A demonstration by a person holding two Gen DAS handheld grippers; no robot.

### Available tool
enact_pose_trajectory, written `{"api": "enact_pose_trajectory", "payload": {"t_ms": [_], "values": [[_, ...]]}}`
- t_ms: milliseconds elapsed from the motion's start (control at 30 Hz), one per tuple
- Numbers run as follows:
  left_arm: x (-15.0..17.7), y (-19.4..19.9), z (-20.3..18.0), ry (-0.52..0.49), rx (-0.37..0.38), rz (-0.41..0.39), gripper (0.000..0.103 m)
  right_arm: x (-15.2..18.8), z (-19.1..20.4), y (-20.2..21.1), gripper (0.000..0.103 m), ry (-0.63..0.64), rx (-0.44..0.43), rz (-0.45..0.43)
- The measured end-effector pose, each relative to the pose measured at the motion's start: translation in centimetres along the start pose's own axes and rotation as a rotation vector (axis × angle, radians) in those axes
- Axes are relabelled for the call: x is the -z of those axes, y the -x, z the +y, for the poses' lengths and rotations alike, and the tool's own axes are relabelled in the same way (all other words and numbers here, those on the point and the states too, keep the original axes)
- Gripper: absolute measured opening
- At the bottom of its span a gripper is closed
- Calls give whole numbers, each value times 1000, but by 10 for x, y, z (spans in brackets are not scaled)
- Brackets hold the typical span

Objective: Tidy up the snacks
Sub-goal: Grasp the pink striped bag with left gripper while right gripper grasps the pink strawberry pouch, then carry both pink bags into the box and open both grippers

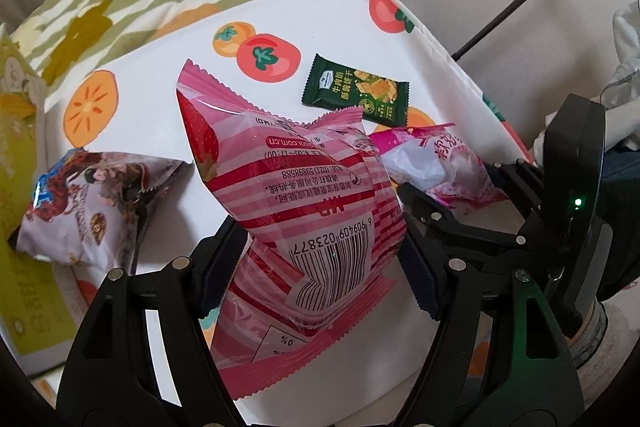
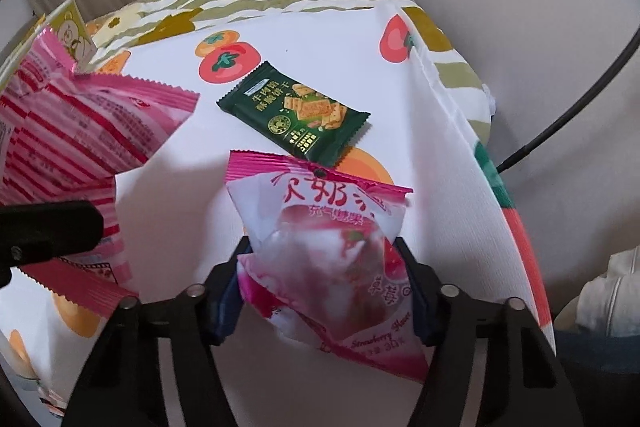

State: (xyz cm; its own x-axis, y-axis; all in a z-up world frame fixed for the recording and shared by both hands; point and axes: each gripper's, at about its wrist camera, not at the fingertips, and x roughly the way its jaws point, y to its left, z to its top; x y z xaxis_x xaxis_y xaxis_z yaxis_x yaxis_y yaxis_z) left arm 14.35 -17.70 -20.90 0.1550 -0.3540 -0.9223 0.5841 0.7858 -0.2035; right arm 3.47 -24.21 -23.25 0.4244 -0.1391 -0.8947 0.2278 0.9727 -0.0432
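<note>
My left gripper clamps the striped pink foil bag; my right gripper pinches the white-pink pouch, seemingly low, so it may slip.

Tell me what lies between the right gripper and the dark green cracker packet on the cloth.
The right gripper is shut on a pink-and-white strawberry candy bag, which fills its jaws. Beyond the bag, the dark green cracker packet lies flat with nothing on it.
</note>
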Motion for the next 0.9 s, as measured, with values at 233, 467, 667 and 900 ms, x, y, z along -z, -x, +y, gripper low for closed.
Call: {"api": "enact_pose_trajectory", "payload": {"t_ms": [233, 467, 667, 900], "values": [[10, 28, -2, 51, 17, -50, 71, 3, -5, 29, 53, -5, -43, -36], [15, 79, -2, 138, 5, -161, 71, -14, 0, 77, 53, 47, -94, -104], [25, 131, 20, 262, -25, -253, 72, -49, 25, 118, 53, 186, -179, -220], [42, 192, 89, 392, -106, -338, 72, -92, 82, 142, 53, 280, -321, -278]]}}
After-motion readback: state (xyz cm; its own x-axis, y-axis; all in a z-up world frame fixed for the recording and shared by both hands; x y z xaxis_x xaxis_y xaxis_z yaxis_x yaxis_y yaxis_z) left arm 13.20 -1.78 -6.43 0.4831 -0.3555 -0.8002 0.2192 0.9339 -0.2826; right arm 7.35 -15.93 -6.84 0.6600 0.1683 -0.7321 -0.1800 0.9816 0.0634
